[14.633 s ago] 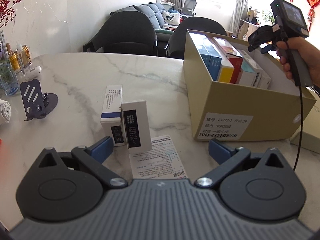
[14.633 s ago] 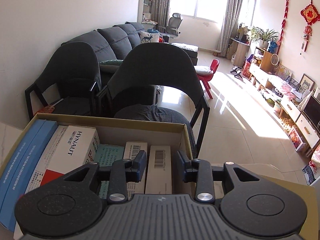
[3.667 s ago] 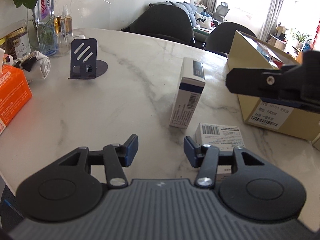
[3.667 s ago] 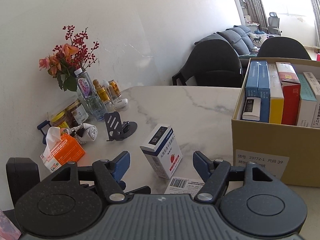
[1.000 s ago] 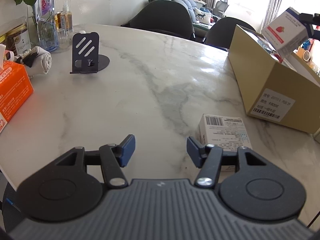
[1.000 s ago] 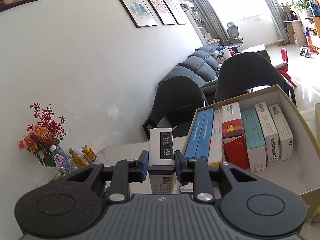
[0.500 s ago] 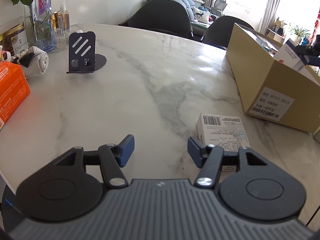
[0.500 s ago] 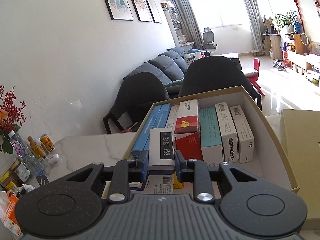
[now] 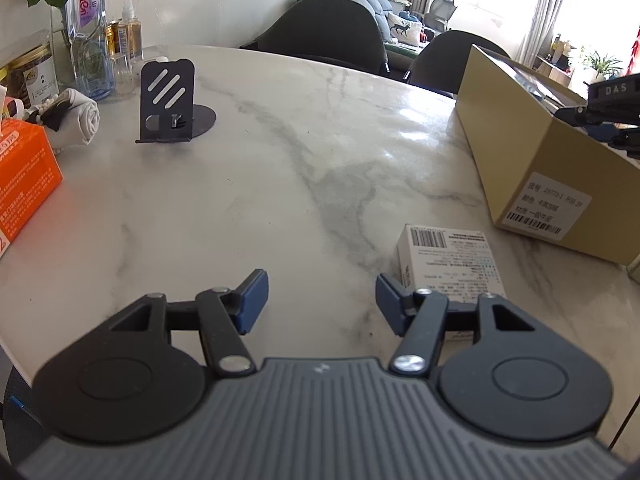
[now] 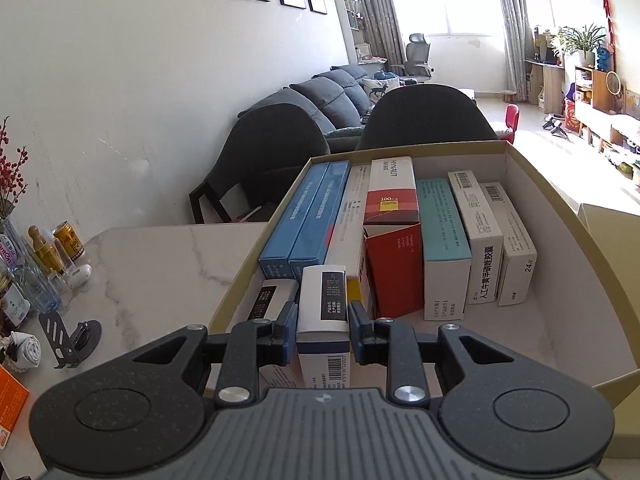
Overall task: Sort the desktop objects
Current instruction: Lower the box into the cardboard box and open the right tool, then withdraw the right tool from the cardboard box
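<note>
My right gripper is shut on a white and blue medicine box, held upright low inside the tan cardboard box, at its near left corner beside another small white box. Several upright boxes fill the carton behind it. In the left wrist view my left gripper stands open just above the marble table, with nothing between its fingers. A flat white box with a barcode lies just right of its right finger. The right gripper shows over the cardboard box.
A black phone stand is at the far left of the table, with bottles, a rolled cloth and an orange tissue box along the left edge. Two dark chairs sit behind the table.
My right gripper has lowered the white and blue box deeper into the cardboard box's near left corner. The left gripper has stayed open over the table by the flat white box.
</note>
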{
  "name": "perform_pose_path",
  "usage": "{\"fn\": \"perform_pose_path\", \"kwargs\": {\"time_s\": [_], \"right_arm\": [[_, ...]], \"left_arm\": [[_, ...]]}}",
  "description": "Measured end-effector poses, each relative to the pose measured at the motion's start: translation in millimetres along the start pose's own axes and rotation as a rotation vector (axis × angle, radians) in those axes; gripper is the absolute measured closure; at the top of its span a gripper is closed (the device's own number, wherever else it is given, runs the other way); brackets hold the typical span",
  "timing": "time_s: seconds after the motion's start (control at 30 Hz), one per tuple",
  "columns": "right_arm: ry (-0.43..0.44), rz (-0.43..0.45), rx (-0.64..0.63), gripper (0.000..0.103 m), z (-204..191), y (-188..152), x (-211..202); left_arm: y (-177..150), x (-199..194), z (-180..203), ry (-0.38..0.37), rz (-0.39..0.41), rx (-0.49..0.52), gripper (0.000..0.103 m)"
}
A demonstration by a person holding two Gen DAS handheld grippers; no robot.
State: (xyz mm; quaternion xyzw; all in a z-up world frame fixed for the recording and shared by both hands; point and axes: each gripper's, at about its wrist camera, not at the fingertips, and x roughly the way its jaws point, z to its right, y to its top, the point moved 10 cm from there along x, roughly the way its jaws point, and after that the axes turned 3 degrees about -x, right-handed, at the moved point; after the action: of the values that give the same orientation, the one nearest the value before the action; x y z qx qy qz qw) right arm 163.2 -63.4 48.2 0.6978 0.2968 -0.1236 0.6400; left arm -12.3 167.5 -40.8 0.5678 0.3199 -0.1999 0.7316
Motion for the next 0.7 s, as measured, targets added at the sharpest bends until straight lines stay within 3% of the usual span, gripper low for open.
{"fn": "perform_pose_path", "kwargs": {"time_s": [0.23,0.53,0.7], "right_arm": [[0.046,-0.076,0.018,0.07,-4,0,13],[0.126,-0.075,0.095,0.065,10,4,8],[0.211,-0.138,0.142,0.07,16,4,-3]], "left_arm": [[0,-1,2,-0.004,0.001,0.005,0.044],[-1,2,-1,-0.004,-0.006,-0.004,0.043],[-2,3,6,-0.018,-0.009,0.009,0.042]]}}
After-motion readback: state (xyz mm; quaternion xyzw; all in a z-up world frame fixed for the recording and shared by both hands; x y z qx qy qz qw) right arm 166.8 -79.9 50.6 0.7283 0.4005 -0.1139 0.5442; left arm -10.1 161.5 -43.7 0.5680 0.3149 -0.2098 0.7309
